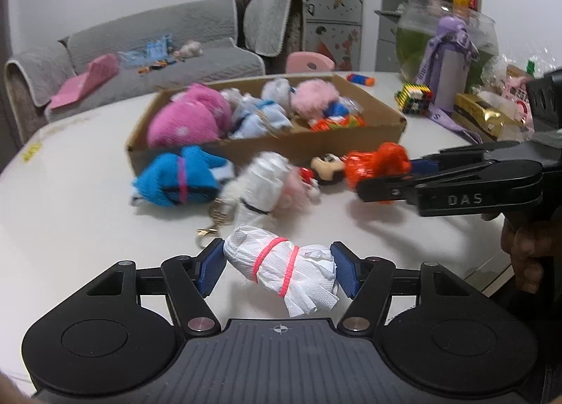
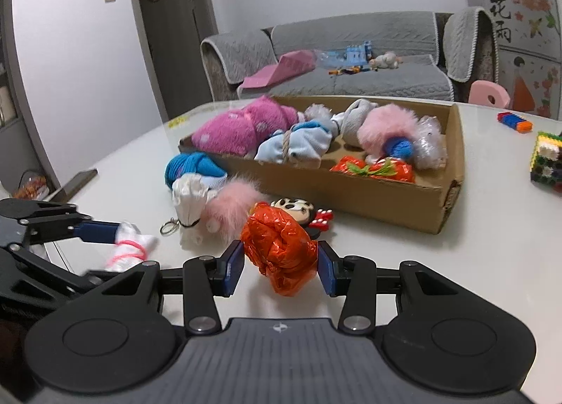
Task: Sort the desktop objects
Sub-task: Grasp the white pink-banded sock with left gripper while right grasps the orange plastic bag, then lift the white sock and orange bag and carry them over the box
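The cardboard box [image 2: 404, 189] on the white table [image 1: 70, 193] already holds several soft toys, while a blue cloth bundle [image 1: 175, 177], a white-and-pink furry keyring toy [image 1: 263, 182] and a flat cartoon-mouse charm [image 2: 298, 210] lie just in front of it, all light and yielding. The right gripper [image 2: 280, 265] is closed on a crinkly orange plastic bundle [image 2: 279, 249] near the box's front wall, which looks slippery and squashy, so a hold across its thick middle should suit. The left gripper [image 1: 279, 268] pinches a white tissue roll [image 1: 281, 267] bound with pink rubber bands endwise, seemingly clear of the table; the paper would crush or tear under a hard squeeze.
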